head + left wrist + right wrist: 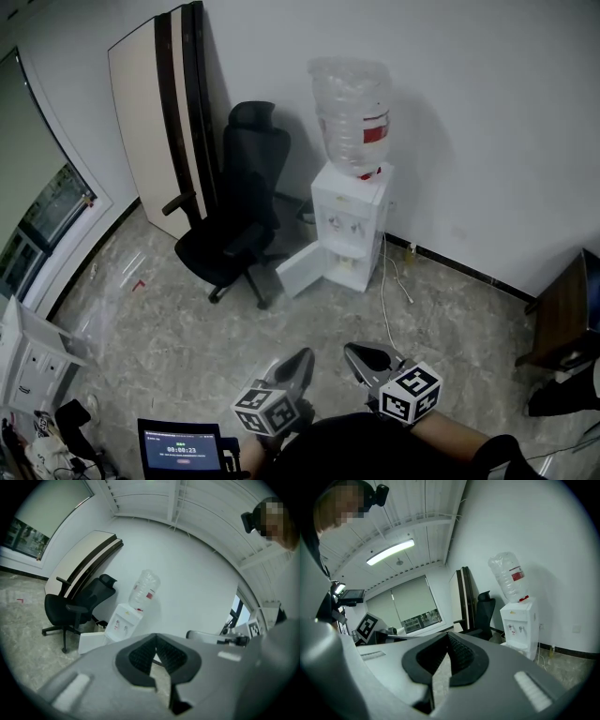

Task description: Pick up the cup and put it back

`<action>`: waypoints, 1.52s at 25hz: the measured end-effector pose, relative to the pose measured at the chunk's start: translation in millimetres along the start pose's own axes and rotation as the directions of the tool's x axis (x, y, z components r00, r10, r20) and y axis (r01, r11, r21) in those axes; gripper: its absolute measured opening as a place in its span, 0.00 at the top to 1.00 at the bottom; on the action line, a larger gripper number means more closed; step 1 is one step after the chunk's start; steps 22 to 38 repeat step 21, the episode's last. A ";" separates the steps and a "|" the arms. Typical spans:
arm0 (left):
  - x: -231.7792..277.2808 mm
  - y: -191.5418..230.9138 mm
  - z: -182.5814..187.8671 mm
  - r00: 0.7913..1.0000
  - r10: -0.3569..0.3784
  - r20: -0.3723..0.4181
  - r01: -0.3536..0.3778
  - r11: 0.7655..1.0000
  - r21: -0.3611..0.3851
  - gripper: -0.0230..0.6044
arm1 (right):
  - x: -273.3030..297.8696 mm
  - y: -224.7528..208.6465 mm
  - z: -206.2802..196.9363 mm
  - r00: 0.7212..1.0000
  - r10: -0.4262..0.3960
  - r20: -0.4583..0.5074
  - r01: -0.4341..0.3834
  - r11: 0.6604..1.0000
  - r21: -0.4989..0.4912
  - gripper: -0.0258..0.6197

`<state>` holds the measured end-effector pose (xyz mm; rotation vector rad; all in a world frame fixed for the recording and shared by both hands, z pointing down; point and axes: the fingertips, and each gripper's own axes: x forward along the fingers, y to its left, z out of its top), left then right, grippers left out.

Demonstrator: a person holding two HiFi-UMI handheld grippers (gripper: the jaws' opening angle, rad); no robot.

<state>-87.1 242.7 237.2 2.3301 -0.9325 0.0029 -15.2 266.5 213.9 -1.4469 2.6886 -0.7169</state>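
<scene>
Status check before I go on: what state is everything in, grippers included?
Left gripper: shut, empty.
Right gripper: shut, empty.
Water dispenser: lower door open.
Water bottle: seated neck-down on dispenser.
Office chair: upright, unoccupied.
Screen: lit.
Boards: leaning on wall.
Cup: none in view.

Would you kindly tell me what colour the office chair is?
The office chair is black; the head view shows it best.

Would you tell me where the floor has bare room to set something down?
The floor is bare in front of the office chair, and right of the water dispenser toward the dark cabinet, apart from a white cable. The lower left corner, by the tablet, is cluttered.
</scene>
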 end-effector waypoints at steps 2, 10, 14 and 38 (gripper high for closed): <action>4.4 -1.1 0.9 1.000 0.003 -0.002 -0.003 1.000 0.002 0.96 | -0.3 -3.3 1.1 1.000 0.006 -0.005 -0.006 1.000 0.001 0.95; 9.7 -11.9 -9.2 1.000 0.017 -0.004 -0.017 1.000 0.004 0.95 | -8.2 -12.5 -2.5 0.999 0.027 -0.017 -0.027 1.000 0.010 0.95; 8.2 -10.8 -11.0 1.000 0.029 0.001 -0.029 1.000 -0.001 0.95 | -6.6 -10.8 -5.9 0.999 0.042 -0.029 -0.042 0.999 0.004 0.95; 9.2 -6.3 -9.1 0.999 0.039 0.008 -0.039 0.999 0.003 0.95 | -1.8 -11.9 -5.0 0.998 0.052 -0.035 -0.052 0.999 0.000 0.95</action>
